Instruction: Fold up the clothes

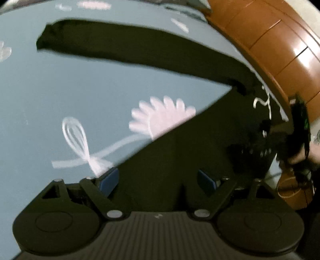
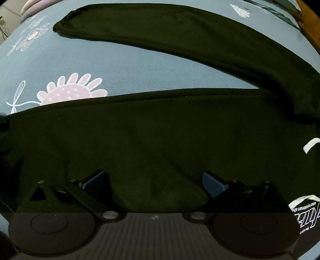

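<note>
A black long-sleeved top (image 2: pixel 160 130) lies spread on a blue-grey flowered bed sheet (image 2: pixel 120 66). One sleeve (image 2: pixel 180 30) stretches away to the upper left, apart from the body. White print (image 2: pixel 304 214) and a white cord (image 2: pixel 311 145) show at the right. My right gripper (image 2: pixel 154 180) is open, just above the middle of the black cloth, with nothing between its blue pads. My left gripper (image 1: pixel 158 178) is also open and holds nothing. It hovers over the top's slanted edge (image 1: pixel 190 144), with its left pad (image 1: pixel 109 180) at the cloth's border. The sleeve (image 1: pixel 130 46) lies beyond.
An orange-brown wooden bed frame (image 1: pixel 280 50) curves along the right side of the left wrist view. Below it, a hand (image 1: pixel 298 158) grips dark, blurred gear. A pale pillow (image 2: pixel 32 6) lies at the sheet's far left corner. Bare sheet (image 1: pixel 60 90) stretches left of the garment.
</note>
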`<state>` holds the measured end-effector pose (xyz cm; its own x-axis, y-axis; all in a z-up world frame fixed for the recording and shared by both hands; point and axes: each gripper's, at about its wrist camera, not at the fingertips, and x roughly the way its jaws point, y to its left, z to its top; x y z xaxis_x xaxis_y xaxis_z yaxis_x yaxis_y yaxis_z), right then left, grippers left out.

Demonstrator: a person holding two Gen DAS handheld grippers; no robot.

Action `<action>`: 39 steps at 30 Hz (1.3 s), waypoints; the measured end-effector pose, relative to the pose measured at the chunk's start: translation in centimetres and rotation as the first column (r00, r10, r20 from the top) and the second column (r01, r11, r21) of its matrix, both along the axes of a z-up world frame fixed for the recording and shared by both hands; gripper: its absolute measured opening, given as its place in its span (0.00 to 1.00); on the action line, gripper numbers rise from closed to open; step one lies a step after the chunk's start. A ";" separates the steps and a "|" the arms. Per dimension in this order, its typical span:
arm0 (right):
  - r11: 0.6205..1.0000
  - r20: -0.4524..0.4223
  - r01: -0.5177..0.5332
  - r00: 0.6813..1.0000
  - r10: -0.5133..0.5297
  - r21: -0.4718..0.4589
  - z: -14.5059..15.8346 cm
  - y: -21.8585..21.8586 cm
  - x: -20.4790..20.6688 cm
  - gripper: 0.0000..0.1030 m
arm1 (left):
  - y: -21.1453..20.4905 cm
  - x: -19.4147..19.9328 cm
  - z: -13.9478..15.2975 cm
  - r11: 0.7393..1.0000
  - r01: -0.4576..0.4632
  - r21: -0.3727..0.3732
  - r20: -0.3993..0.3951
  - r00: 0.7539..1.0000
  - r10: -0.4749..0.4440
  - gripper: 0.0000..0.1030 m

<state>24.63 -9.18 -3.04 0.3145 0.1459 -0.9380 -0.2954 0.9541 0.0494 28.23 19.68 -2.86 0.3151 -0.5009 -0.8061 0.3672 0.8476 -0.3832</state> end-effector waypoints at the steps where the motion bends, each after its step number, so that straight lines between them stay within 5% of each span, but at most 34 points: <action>1: 1.000 -0.002 0.000 1.000 0.000 -0.001 0.0 0.0 0.0 1.00 | -0.1 0.4 0.2 1.000 0.005 -0.003 0.006 1.000 -0.005 0.82; 15: 1.000 0.066 0.017 0.998 -0.018 0.018 0.2 -0.3 -0.9 1.00 | -5.8 0.9 -0.5 0.989 0.126 0.074 0.082 0.988 -0.132 0.82; 30: 0.999 0.114 -0.025 0.993 0.020 0.036 0.4 -0.4 -1.2 1.00 | -7.9 1.7 1.0 0.993 -0.014 0.121 0.117 0.993 0.000 0.82; 39: 0.991 0.211 -0.049 0.977 0.022 0.127 3.6 -2.5 0.4 1.00 | -8.5 4.5 2.0 0.985 -0.111 0.129 0.153 0.984 0.090 0.82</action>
<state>25.08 -11.65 0.53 0.4939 0.2777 -0.8240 -0.3460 0.9322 0.1068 32.70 11.20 -0.87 0.4776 -0.3490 -0.8063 0.3209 0.9236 -0.2097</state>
